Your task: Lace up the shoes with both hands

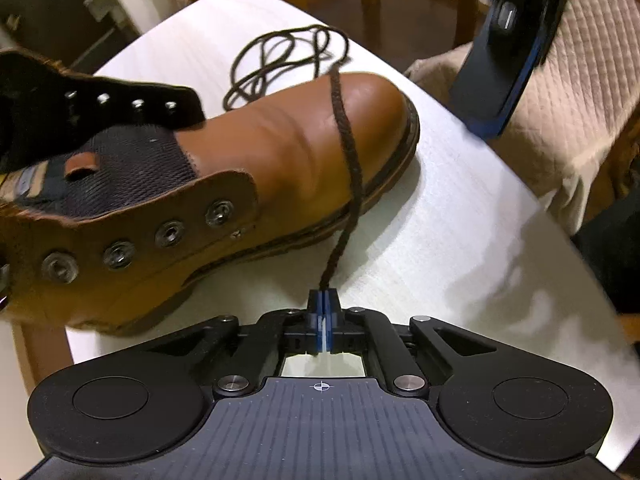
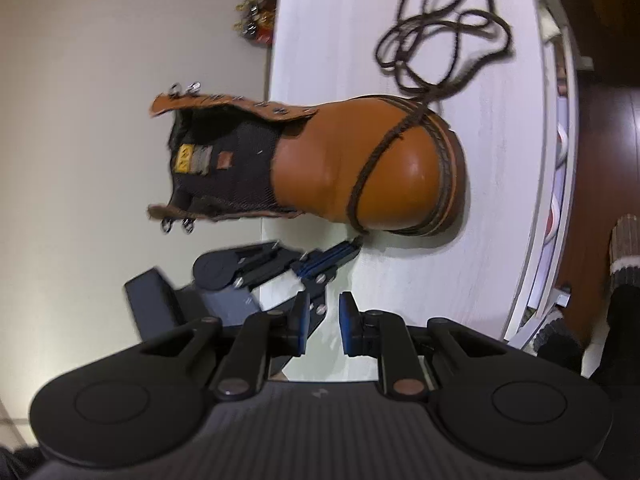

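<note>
From the left wrist view, the left gripper (image 1: 323, 300) pointed steeply down at the white wood-grain table (image 1: 460, 240), its 2 blue-padded fingers (image 1: 318, 308) pressed together on the end of a dark brown braided shoelace (image 1: 347, 148). From that pinch the lace rose over the toe of the tan leather ankle boot (image 1: 280, 148) and fell into a loose tangle of loops on the table beyond the toe. The boot stood on its sole near the table's near edge, unlaced, with its black mesh tongue (image 1: 132, 160) exposed and 4 metal eyelets (image 1: 172, 234) showing along the nearer flap. The blurred dark body of the right gripper (image 1: 516, 52) hung at the upper right, in front of a chair with a quilted beige cover (image 1: 580, 92).

From the right wrist view, the right gripper (image 2: 324, 326) had its 2 fingers apart with nothing between them, hovering above the table's (image 2: 400, 280) edge. Just ahead of it the left gripper (image 2: 344, 250) lay with its tip touching the table beside the boot's (image 2: 400, 168) sole, clamped on the lace end. The shoelace (image 2: 384, 148) crossed the toe cap diagonally and ran on to the heap of loops well past the toe. Hooks and eyelets (image 2: 280, 109) lined both open flaps, none threaded.
</note>
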`<action>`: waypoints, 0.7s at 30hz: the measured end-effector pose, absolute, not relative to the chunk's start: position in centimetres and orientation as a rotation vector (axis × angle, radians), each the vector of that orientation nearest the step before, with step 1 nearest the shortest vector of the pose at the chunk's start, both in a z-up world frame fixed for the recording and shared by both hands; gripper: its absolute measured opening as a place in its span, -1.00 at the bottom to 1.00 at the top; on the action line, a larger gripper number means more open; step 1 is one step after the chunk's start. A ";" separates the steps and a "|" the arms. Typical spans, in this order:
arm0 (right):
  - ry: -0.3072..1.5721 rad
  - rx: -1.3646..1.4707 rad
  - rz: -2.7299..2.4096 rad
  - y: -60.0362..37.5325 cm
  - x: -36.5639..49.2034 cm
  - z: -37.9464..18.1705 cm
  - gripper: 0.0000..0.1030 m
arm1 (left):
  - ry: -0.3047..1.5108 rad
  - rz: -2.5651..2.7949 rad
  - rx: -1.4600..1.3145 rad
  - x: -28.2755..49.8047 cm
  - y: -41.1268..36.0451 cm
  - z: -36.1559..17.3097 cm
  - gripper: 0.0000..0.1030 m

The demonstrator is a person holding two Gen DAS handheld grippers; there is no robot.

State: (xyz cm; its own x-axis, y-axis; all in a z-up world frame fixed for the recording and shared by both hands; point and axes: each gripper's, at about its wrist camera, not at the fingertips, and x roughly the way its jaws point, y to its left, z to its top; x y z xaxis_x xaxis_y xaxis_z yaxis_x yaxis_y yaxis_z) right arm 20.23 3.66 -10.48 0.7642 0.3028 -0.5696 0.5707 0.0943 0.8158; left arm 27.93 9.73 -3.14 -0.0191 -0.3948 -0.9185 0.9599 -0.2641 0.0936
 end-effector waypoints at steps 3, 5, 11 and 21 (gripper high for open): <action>0.716 1.544 -0.217 3.7 21.0 -11.2 -0.62 | 0.836 -1.491 0.987 28.2 10.3 -0.9 -0.98; 0.696 1.589 -0.191 3.8 21.5 -11.7 -0.61 | 0.876 -1.472 0.923 28.1 10.8 0.4 -0.98; 0.652 1.722 -0.132 4.4 22.5 -13.1 -0.58 | 0.914 -1.414 0.836 27.7 11.1 2.6 -0.98; 0.619 1.884 -0.198 5.1 21.4 -15.3 -0.58 | 0.903 -1.406 0.839 26.7 11.1 2.4 -0.97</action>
